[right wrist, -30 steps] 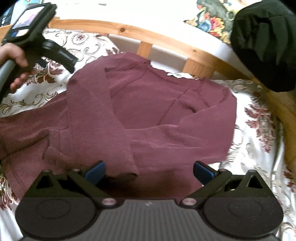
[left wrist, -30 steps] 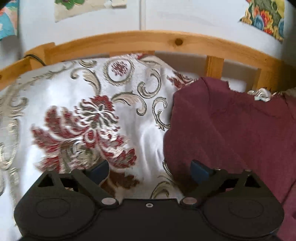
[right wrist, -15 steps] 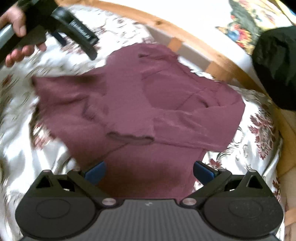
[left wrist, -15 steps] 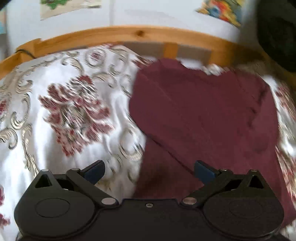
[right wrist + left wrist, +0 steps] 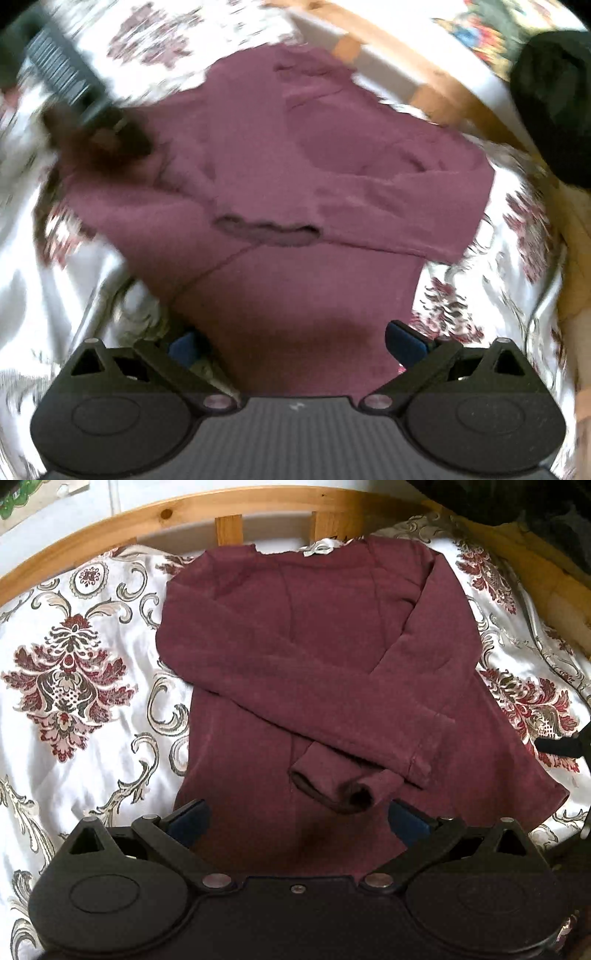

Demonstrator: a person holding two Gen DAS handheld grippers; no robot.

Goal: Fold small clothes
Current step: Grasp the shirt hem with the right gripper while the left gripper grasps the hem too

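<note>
We see the maroon top point(image 5: 332, 657) flat on the patterned bedspread point(image 5: 74, 686), sleeves crossed inward to narrow it; our left gripper point(image 5: 295, 814) gapes empty above its hem; our right gripper point(image 5: 291, 341) starts closing there, gripping nothing.

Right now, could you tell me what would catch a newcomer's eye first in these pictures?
The maroon top fills the middle of both views, lying flat with both sleeves folded across its front. It rests on a white bedspread with red and gold flowers, and a wooden bed rail curves behind it. The left hand-held gripper hovers open above the near hem.
</note>
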